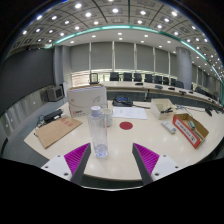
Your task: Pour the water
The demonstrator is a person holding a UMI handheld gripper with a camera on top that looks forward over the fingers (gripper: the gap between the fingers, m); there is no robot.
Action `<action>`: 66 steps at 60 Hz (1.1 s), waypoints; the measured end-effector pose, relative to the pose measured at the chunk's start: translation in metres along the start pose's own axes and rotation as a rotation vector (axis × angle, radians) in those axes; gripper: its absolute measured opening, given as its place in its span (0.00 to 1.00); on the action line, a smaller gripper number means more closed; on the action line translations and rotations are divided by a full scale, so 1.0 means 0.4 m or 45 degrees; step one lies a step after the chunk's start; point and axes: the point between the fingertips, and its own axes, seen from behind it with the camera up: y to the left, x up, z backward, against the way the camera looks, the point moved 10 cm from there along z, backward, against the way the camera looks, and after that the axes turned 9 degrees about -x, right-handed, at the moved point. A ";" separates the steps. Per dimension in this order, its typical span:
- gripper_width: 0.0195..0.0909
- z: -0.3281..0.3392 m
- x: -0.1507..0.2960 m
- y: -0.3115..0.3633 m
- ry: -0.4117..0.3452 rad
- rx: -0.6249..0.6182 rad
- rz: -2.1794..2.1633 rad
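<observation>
Gripper [110,160] is spread wide w/ nothing held: two black fingers, each w/ a ribbed magenta pad, left pad [77,155] and right pad [147,157], angled outward over a smooth, pale, glossy table [120,140]. A clear plastic water bottle [100,133] stands upright on the table just ahead of the left finger, slightly inboard of it, not touched; tall cylinder w/ faint ridges, cap end hard to make out, water level can't be read. Beyond it, a flat red disc [126,125], prob. a lid or coaster. Left of the bottle lies a flat wooden board [57,131]. Behind the bottle, a white box-like item [86,99], details unclear. To the right, an orange-edged tray or carton [191,128] w/ contents too small to tell. Far back, a row of dark chairs [140,77], partly cut off.
</observation>
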 end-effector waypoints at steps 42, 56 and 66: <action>0.26 -0.422 -0.016 0.220 -0.220 -0.203 0.004; 0.21 -0.414 0.085 0.166 -0.211 -0.305 0.147; 0.21 -0.459 0.202 0.047 -0.226 -0.464 0.436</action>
